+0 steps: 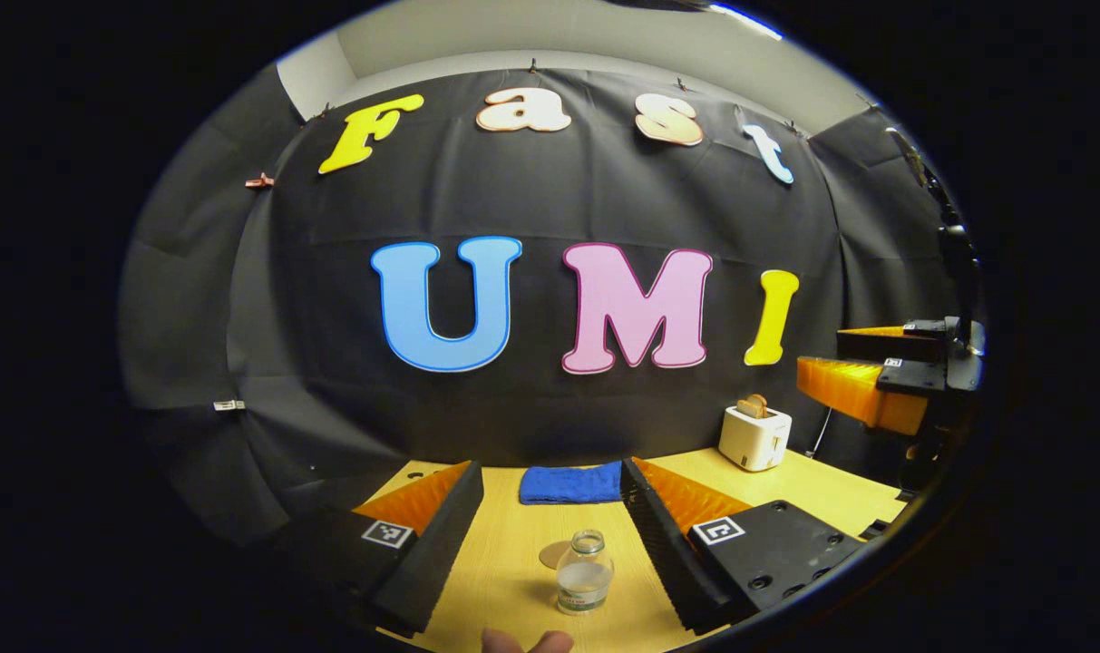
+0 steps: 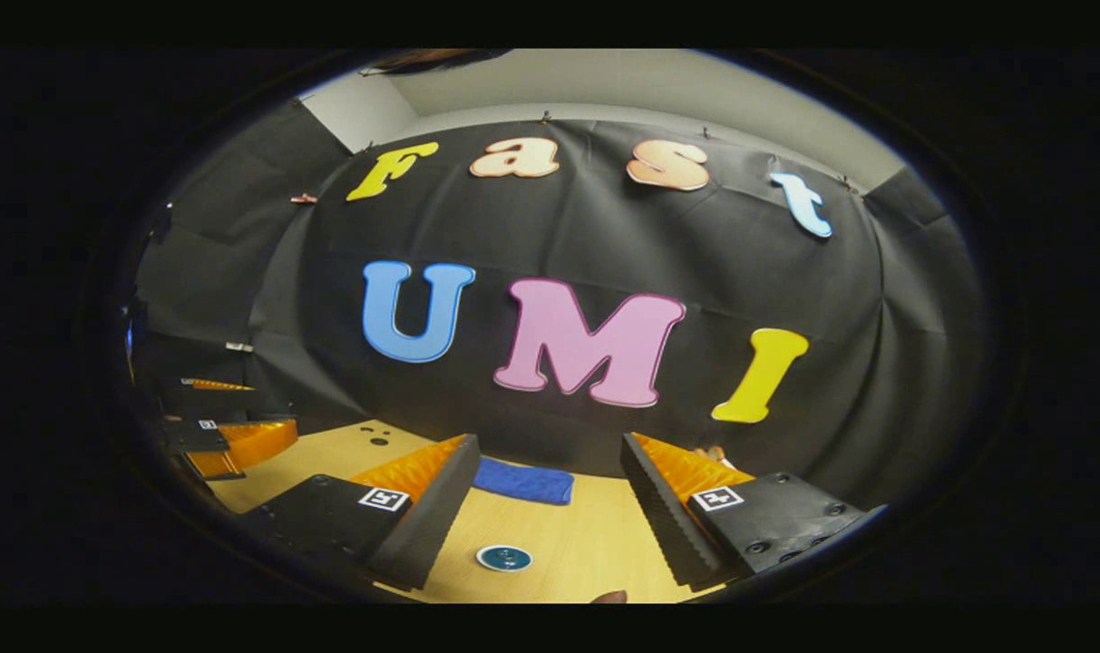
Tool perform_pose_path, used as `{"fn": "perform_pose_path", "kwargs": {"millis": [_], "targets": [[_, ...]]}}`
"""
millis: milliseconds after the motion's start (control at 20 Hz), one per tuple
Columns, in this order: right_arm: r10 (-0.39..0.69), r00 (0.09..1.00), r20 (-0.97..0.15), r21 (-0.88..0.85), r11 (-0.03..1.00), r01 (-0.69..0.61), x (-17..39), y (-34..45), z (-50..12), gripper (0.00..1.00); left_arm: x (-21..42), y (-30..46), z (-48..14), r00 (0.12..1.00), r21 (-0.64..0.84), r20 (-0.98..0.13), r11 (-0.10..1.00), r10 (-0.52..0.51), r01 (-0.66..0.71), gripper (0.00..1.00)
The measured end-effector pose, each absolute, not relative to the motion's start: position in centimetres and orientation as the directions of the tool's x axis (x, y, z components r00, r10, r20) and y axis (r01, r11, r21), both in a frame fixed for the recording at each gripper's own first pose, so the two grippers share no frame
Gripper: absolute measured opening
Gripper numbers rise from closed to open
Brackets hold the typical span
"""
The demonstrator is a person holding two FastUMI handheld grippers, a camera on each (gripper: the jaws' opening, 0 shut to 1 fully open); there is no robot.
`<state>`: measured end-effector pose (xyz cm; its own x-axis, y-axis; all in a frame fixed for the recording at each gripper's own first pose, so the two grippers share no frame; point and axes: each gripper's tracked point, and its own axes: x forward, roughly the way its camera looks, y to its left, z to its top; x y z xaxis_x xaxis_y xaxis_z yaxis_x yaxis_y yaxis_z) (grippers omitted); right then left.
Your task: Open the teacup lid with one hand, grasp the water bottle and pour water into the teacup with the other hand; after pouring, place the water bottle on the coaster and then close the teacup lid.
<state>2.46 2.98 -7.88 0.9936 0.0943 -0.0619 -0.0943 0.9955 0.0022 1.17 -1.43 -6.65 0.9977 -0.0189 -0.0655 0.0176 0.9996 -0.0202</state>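
L view, near to far: your fingertip [image 1: 524, 642] peeks in at the bottom edge, centre. Just above it the water bottle [image 1: 584, 573] stands upright on the table [image 1: 504, 562], cap off, low in the frame betw. the two fingers of your left gripper [image 1: 550, 535]. Those fingers are spread wide w/ nothing in them; the bottle sits in the gap, touching neither. A round tan coaster [image 1: 554, 553] lies flat just left of & behind the bottle, partly hidden by it. Farther back, centre, a folded blue cloth [image 1: 571, 483] lies at the table's far edge. To the right, mid-frame, a white toaster [image 1: 754, 437] w/ bread in its slot. At the right edge, higher up, your right gripper [image 1: 880, 372] hangs above the table, fingers parted.

R view: a small dark shape at the bottom edge, centre-right – can't tell what it is. Above it, low centre, a round teal teacup lid [image 2: 503, 558] seen from above, on the table, betw. your right gripper's fingers [image 2: 463, 490], which are wide apart & empty, clear of the lid. Can't make out the cup under it. Blue cloth sits behind, centre. At the left edge, mid-height, your left gripper shows, well apart from the lid.
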Motion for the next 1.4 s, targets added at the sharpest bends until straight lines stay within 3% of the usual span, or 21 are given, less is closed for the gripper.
{"fn": "perform_pose_path", "kwargs": {"millis": [600, 800, 1400], "targets": [[0.18, 0.968, -0.175, 0.046, 0.983, -0.175, 5.6, 6.3, -29.0, 0.97, 4.2, -4.5, -24.6, 0.985, -0.026, -0.164, 0.998, -0.053, 0.049, 0.96], [0.205, 0.953, -0.225, 0.07, 0.979, -0.193, 6.7, 7.1, -33.9, 0.95, 4.8, -5.0, -27.9, 0.981, 0.018, -0.184, 0.998, -0.053, 0.058, 0.96], [0.267, 0.908, -0.322, 0.148, 0.962, -0.231, 7.3, 8.3, -39.2, 0.63, 7.1, -6.3, -30.6, 0.977, 0.009, -0.205, 0.998, -0.059, 0.062, 0.96]]}}
